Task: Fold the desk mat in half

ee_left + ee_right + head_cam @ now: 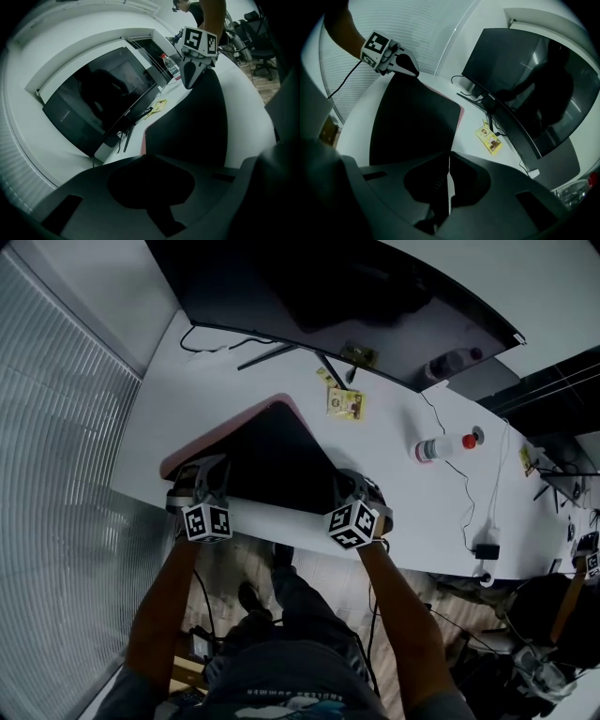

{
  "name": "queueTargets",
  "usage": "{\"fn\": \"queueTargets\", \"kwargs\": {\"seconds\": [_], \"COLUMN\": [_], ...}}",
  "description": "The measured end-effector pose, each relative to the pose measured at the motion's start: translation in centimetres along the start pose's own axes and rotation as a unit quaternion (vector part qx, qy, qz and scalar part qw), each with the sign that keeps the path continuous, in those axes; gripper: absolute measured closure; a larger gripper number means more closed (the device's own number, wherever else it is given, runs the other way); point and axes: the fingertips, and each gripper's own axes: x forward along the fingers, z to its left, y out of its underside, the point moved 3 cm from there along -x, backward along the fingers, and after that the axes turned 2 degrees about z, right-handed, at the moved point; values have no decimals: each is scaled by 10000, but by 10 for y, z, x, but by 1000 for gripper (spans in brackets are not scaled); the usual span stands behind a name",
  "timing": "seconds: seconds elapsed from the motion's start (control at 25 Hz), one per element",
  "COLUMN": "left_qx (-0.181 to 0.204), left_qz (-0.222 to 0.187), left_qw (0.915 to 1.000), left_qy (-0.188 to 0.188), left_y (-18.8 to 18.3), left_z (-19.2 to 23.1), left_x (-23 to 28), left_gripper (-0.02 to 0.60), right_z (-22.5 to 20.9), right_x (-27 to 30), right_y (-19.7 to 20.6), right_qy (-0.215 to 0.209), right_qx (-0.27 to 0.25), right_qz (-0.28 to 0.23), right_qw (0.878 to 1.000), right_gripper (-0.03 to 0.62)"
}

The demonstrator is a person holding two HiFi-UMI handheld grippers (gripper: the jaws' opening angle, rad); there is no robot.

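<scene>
- Left gripper (149, 160): jaws pressed fully together on the near left corner of the thin black desk mat with a pink edge (199, 126). The dark sheet ran straight out from between them.
- Right gripper (449, 158): jaws closed to a hairline slit on the mat's near right corner, with the sheet entering that slit.
- Judged reason for the paired hold: a pinch at each near corner lets the near edge travel as one straight line. A single hold would likely let the limp sheet sag or skew.
- Both grippers sat at the near edge of the flat white desk (173, 399), pointing forward and down, with the mat's whole width between them. That spacing kept the edge taut.
- The mat lay out across the desk, its far corner reaching toward the stand of a wide curved black monitor (328, 296).
- A pink strip showed along the mat's far left side. Whether it was the underside or a border, I could not tell.
- Whether the near edge had lifted clear of the desk, I could not tell. Most of the sheet looked flat, so I judged the fold barely begun.
- Farther out, a small yellow printed card (344, 404) lay just off the mat's far corner.
- A clear plastic bottle with a red cap (442, 447) lay on its side well to the right, beside a thin black cable (466, 498).
- The card sat near where the carried edge should land, so I judged it the likeliest thing to be nudged or covered.
</scene>
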Motion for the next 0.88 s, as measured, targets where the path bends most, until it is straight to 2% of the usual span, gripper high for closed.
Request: {"fn": "queueTargets", "kwargs": {"seconds": [0.28, 0.44, 0.6, 0.88], "left_qx": [-94, -272, -451, -919], "left_qz": [-100, -235, -345, -511], "left_qw": [9996, 9983, 9962, 9916], "left_qy": [-232, -464, -658, -753], "left_y": [-8, -6, -5, 1], "left_z": [22, 44, 71, 110], "left_x": [-36, -67, -108, -197], "left_gripper": [563, 563, 563, 563], "right_z": [-9, -17, -19, -10], "right_x": [-32, -59, -92, -170], "right_y": [3, -11, -39, -114], "right_qy": [233, 471, 573, 371], "right_qx": [60, 114, 181, 350], "right_qz": [23, -142, -435, -1307], "right_qw": [9997, 9987, 9972, 9901], "right_gripper": [566, 566, 566, 567]}}
